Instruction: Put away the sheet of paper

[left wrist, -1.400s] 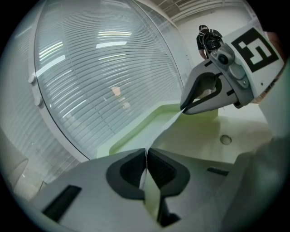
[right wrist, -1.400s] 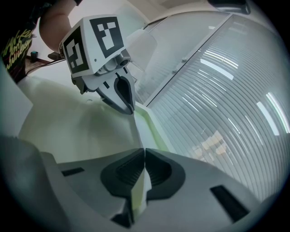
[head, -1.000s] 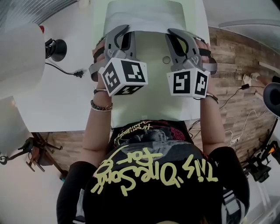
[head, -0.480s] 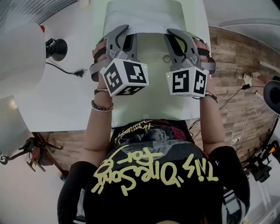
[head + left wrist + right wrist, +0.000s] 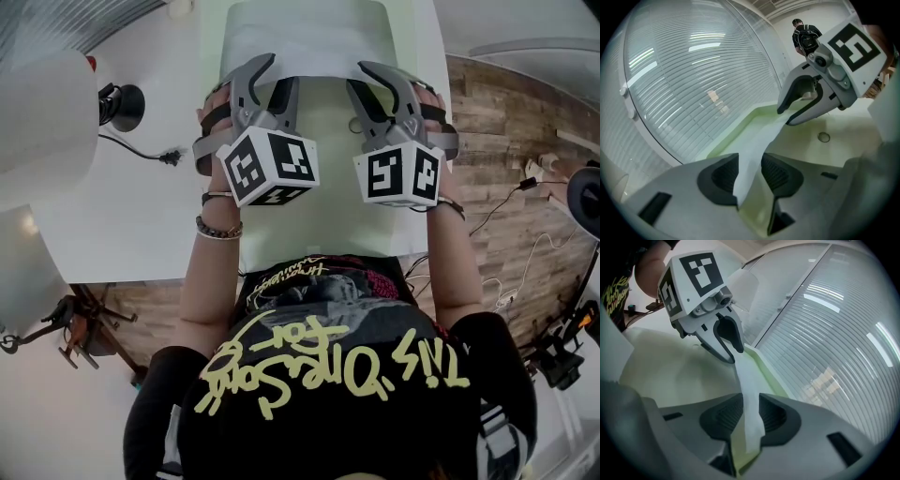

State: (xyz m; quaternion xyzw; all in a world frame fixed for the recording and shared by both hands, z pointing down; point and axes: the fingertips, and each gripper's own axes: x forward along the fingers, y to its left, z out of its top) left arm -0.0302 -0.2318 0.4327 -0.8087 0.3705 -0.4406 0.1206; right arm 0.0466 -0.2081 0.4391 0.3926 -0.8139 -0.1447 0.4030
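- Sheet of paper (image 5: 309, 37), seen in the head view, is white and sits at the far end of a pale green mat (image 5: 319, 211) on the white counter (image 5: 122, 216).
- Its near edge meets both tools. The left hand-held gripper (image 5: 272, 77) is at the left part of that edge, and the right hand-held gripper (image 5: 361, 80) is at the right part.
- The two marker cubes sit side by side above the mat, close but apart. A small ring (image 5: 354, 125) lies on the mat just beside the right tool.
- In the left gripper view, the ribbed pads (image 5: 780, 171) of the left hand-held gripper (image 5: 750, 176) are pressed onto the paper's edge, and a thin strip of the sheet (image 5: 759, 140) stands between them.
- From there the strip runs across to the right hand-held gripper (image 5: 786, 117). The green mat (image 5: 843, 136) and the ring (image 5: 824, 137) are below it.
- A slatted blind (image 5: 693, 70) fills the left of this view, and a person (image 5: 806, 35) stands far back.
- In the right gripper view, the right hand-held gripper (image 5: 750, 420) pinches the same edge between its dark pads (image 5: 771, 417).
- The white strip (image 5: 746, 385) leads up to the left hand-held gripper (image 5: 733, 355), which also pinches it.
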